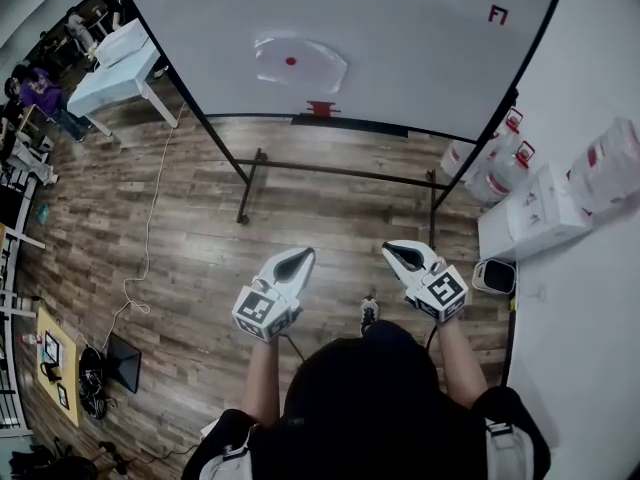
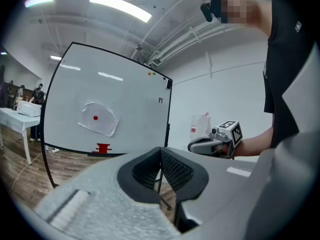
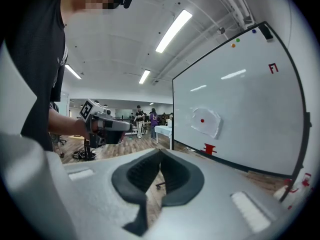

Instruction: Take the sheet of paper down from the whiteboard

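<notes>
A crumpled white sheet of paper (image 1: 300,63) hangs on the whiteboard (image 1: 400,38), pinned by a red round magnet (image 1: 291,61). The same sheet (image 2: 99,119) shows left of centre in the left gripper view, and the sheet (image 3: 206,121) on the board in the right gripper view. My left gripper (image 1: 300,260) and right gripper (image 1: 398,253) are held side by side in front of my body, well short of the board. Both have their jaws shut with nothing between them. The left gripper (image 2: 161,156) and right gripper (image 3: 160,159) point towards the board.
A red eraser (image 1: 321,108) sits on the board's bottom ledge. The board's black stand (image 1: 340,173) crosses the wooden floor. White boxes and bags (image 1: 540,208) line the right wall. A white table (image 1: 120,68) and people stand far left; a cable (image 1: 150,238) trails over the floor.
</notes>
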The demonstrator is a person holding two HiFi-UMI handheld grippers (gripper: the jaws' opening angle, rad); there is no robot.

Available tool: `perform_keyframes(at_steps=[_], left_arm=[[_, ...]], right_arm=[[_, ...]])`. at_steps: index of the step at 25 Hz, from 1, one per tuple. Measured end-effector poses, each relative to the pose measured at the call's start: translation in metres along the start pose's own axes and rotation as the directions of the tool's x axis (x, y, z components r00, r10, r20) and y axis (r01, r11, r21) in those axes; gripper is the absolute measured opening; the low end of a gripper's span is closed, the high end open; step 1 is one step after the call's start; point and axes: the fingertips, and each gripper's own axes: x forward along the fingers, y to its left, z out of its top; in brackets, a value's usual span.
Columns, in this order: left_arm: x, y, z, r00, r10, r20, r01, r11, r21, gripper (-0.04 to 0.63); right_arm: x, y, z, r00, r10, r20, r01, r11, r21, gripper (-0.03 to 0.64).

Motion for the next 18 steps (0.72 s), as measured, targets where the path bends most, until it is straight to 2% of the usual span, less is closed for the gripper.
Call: perform_keyframes(at_steps=[5,12,18], left_arm=[[0.036,0.009,0.008,0.999,0.033,0.0,-0.033,0.999,0.005,0.011],[0.072,0.029,0.006,0.993,0.121,0.004,-0.121,0.992,-0.029,0.011],[0.109,0.029,0.006,0.991,0.131,-0.005,-0.131,0.991,-0.009,0.011]], right_arm=[[0.013,-0.045,0.001,0.999,0.044,-0.009,-0.044,0.999,0.004,0.003],[0.032,-0.088,0.005,0.991,0.13,-0.017,-0.131,0.991,-0.03,0.003],[0.035,-0.133,-0.001,0.992,0.122,0.026,-0.123,0.992,0.043,0.003]])
